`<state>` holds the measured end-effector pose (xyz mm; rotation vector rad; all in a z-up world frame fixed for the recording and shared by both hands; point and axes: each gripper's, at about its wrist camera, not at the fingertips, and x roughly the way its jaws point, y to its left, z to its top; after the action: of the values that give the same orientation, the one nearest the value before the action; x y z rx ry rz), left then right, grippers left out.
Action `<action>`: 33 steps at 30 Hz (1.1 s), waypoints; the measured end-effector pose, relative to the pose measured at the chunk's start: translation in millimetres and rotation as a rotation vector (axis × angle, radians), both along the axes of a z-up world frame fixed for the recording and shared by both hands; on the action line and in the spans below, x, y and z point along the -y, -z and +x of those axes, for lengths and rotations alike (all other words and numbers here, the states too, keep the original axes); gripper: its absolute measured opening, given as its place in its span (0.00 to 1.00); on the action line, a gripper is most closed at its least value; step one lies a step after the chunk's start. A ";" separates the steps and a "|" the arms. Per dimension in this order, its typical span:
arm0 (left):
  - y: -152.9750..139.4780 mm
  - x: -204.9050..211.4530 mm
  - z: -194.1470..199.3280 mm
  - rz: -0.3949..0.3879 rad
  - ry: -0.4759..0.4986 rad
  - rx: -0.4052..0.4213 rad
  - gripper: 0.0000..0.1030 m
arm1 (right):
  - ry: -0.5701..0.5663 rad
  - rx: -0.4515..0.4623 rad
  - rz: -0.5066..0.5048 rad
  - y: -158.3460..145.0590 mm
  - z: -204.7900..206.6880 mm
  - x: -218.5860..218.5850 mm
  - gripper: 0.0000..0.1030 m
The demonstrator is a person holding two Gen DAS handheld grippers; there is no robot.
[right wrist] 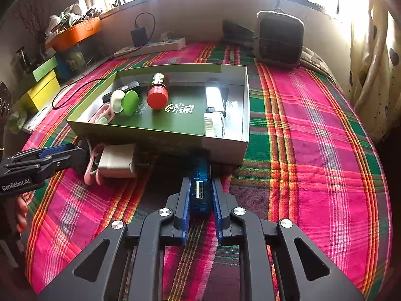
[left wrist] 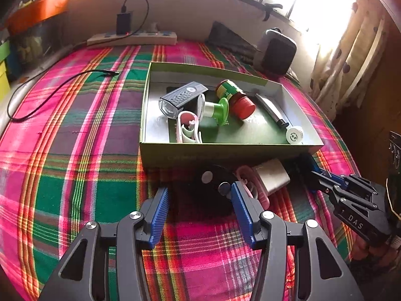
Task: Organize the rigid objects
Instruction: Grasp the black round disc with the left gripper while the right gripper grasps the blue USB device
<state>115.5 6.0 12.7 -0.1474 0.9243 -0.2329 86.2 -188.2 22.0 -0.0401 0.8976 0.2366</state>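
Observation:
My right gripper is shut on a blue translucent USB device that lies on the plaid cloth against the front wall of the green box. My left gripper stands open. A black object with a white round button lies in shadow just ahead, between its fingertips, with no pad clearly pressing on it. Beside that are a pink clip and a white adapter. The box holds a red-capped jar, a green spool, a grey light and several other items.
A power strip with a black charger stands along the back wall, and a black cable trails over the cloth at left. A dark speaker-like box sits at the back right. Coloured boxes are stacked at the left edge.

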 end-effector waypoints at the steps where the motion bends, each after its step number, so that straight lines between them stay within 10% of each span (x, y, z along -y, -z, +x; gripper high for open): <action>1: -0.2 0.3 0.3 0.000 -0.003 0.000 0.48 | 0.000 0.000 0.002 0.0 0.2 0.5 0.16; 11: -0.4 1.2 -0.1 -0.006 -0.001 0.006 0.30 | -0.005 -0.004 0.020 0.1 0.9 2.9 0.16; 33: -3.1 0.2 -2.7 -0.007 0.001 0.016 0.30 | -0.006 -0.004 0.018 -0.1 1.2 3.1 0.16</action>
<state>112.8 5.8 15.7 -0.1514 0.9079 -0.2384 87.4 -191.3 22.1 -0.0253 0.8990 0.2502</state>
